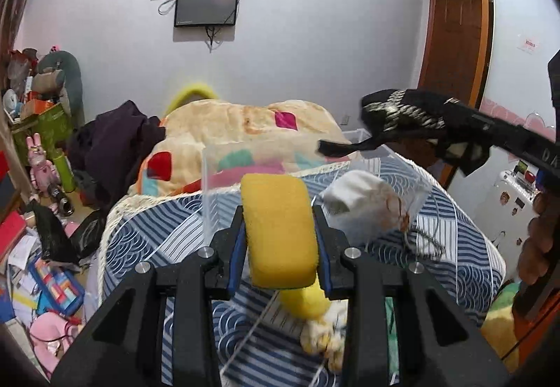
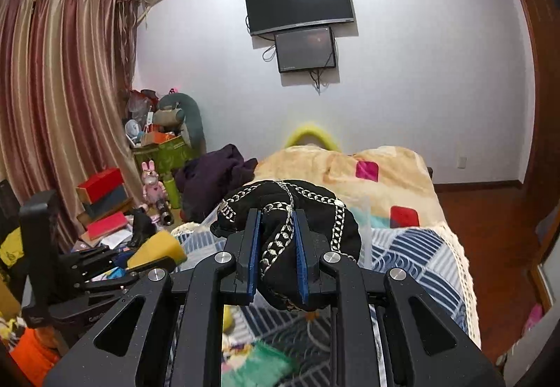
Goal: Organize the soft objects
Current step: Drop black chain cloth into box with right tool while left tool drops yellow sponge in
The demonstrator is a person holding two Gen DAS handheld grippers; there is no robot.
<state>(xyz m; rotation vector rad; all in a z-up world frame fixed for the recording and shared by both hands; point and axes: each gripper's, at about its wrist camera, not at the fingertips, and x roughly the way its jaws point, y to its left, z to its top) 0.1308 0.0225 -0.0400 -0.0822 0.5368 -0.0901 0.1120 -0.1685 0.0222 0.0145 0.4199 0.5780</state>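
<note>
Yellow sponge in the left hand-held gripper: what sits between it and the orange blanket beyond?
In the left wrist view, the clear plastic bin stands on the bed between the yellow sponge and the orange blanket.

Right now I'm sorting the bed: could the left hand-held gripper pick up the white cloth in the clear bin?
Probably not yet. The left hand-held gripper is already shut on a yellow sponge, so its jaws are full. The white cloth lies just ahead in the clear bin, with nothing else blocking it.
</note>
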